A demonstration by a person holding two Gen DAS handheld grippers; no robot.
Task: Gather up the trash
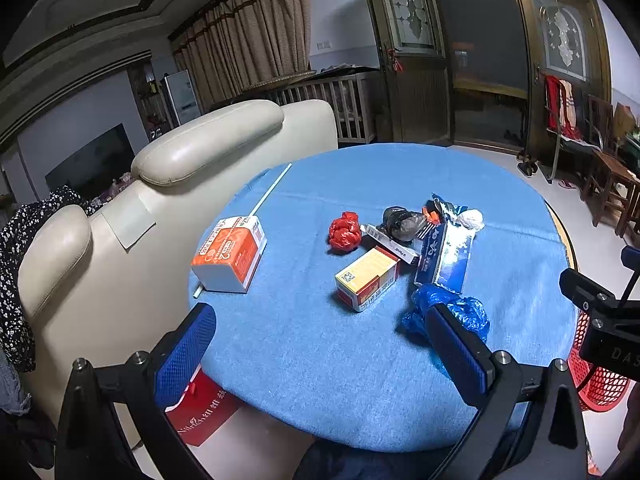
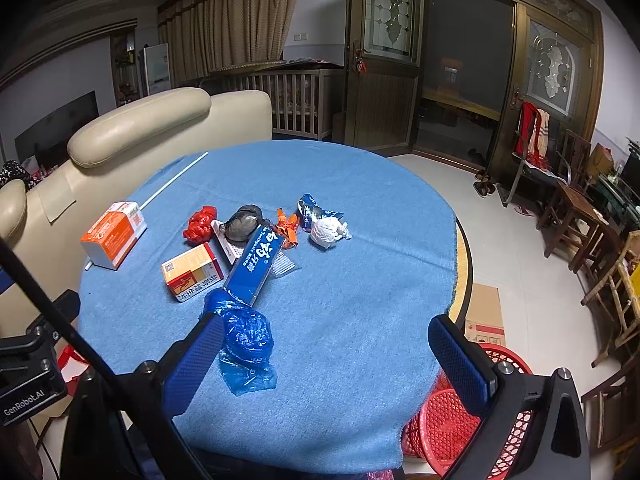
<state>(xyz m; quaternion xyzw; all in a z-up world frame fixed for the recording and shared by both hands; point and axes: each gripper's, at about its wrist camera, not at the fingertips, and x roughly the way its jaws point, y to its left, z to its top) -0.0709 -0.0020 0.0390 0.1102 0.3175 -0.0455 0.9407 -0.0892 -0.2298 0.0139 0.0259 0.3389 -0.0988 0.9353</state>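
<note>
Trash lies on a round table with a blue cloth (image 1: pixel 320 340): an orange-white carton (image 1: pixel 230 254), a yellow-red box (image 1: pixel 366 278), a red crumpled bag (image 1: pixel 344 231), a dark wad (image 1: pixel 402 222), a blue toothpaste box (image 1: pixel 442 258), a white paper wad (image 1: pixel 471 219) and a crumpled blue bag (image 1: pixel 452 308). My left gripper (image 1: pixel 320 352) is open and empty above the near table edge. My right gripper (image 2: pixel 326 360) is open and empty; its left finger (image 2: pixel 196 356) is beside the blue bag (image 2: pixel 246 340). A red mesh basket (image 2: pixel 460 420) stands below the table's right edge.
A beige leather sofa (image 1: pixel 160 200) stands against the table's left side. A thin white stick (image 1: pixel 272 189) lies on the cloth's far left. A cardboard box (image 2: pixel 486 316) lies on the floor at right. Wooden chairs (image 2: pixel 580 232) stand at far right.
</note>
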